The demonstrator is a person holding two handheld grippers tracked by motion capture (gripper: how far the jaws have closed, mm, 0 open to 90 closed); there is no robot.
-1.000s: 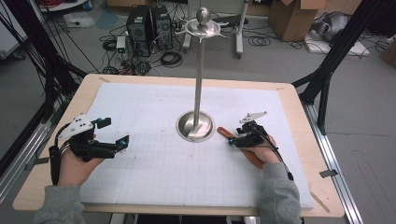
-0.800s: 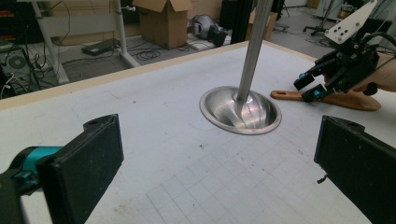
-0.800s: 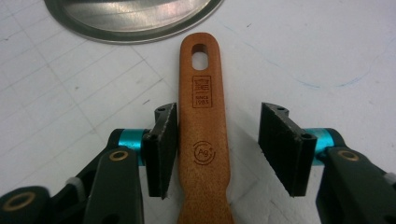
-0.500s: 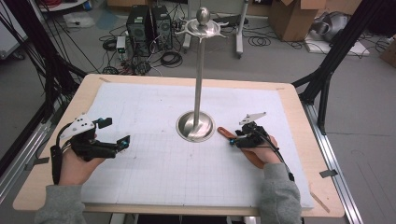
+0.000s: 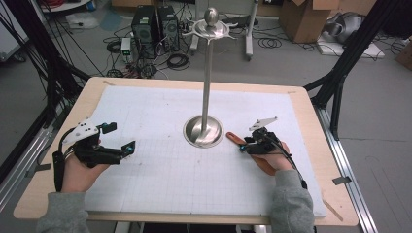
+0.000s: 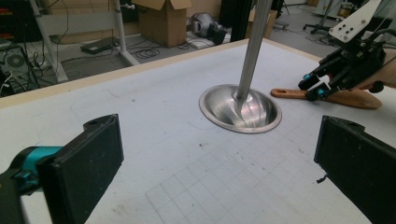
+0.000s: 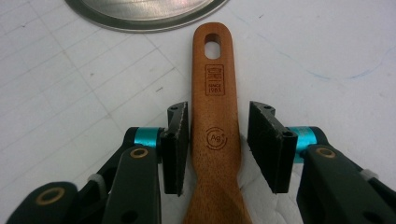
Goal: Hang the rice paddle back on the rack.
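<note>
Now we see wooden spoon (image 7: pixel 215 140) flat on white mat (image 5: pixel 160 174), just beside round base of metal stand (image 5: pixel 204 131). Our right gripper (image 7: pixel 217 145) sits over spoon handle, jaws on both sides, just been closing. Left pad looks touching, small gap at right pad. Our left gripper (image 6: pixel 219 172) well apart, jaws wide, nothing inside.

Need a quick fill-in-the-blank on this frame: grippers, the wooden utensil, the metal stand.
1. The wooden utensil lies flat on the mat between the jaws of the ____ gripper.
2. The hole at the handle's end points toward the ____ base of the metal stand.
3. The left gripper has its jaws wide ____ with nothing between them.
4. The right gripper's jaws have just been ____ around the handle, with a gap on one side.

Missing words: right; round; open; closing
</note>
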